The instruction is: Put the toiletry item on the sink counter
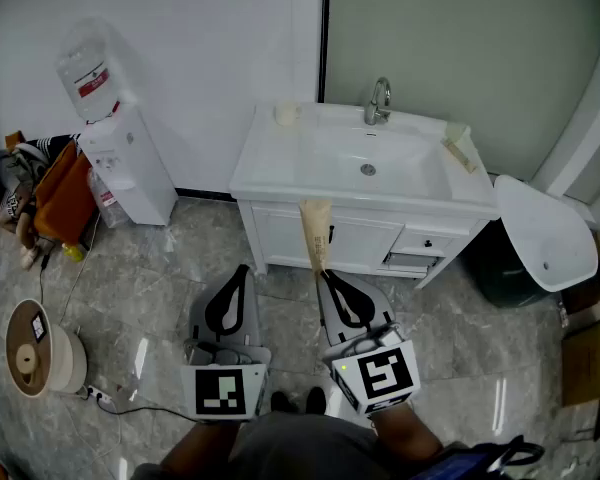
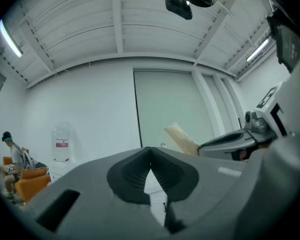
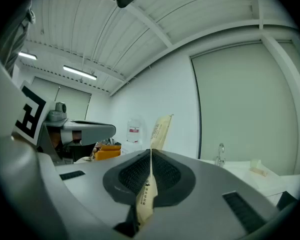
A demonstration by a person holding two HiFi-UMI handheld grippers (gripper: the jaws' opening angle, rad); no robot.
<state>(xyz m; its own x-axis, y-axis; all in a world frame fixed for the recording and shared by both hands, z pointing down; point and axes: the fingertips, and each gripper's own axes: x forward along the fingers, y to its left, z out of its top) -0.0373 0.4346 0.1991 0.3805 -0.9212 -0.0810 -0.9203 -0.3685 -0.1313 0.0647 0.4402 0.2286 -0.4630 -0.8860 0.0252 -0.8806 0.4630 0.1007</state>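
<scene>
You are holding both grippers low in front of you, above a marble floor [image 1: 130, 298]. Your left gripper [image 1: 242, 273] is standing with its jaws pressed together at the tips and is gripping nothing. In the left gripper view, the left gripper [image 2: 150, 158] is showing only a bare gap below the meeting point.

Your right gripper [image 1: 326, 274] is clamping fully down on a beige sachet [image 1: 315, 230]. In the right gripper view, the sachet [image 3: 160, 129] is passing between the pads, which are hiding its middle. Its print is too small to read. The sachet is pointing up out of the jaws, in the air in front of the sink counter [image 1: 270, 173] and not lying on it.

Beyond, the faucet [image 1: 378, 101] is rising behind the basin. Two pale items are sitting on the counter, one at the left rear [image 1: 287, 114] and one at the right edge [image 1: 459, 146]. Neither can be identified. A water dispenser [image 1: 125, 163] is standing at the left, with glare washing out its bottle.
</scene>
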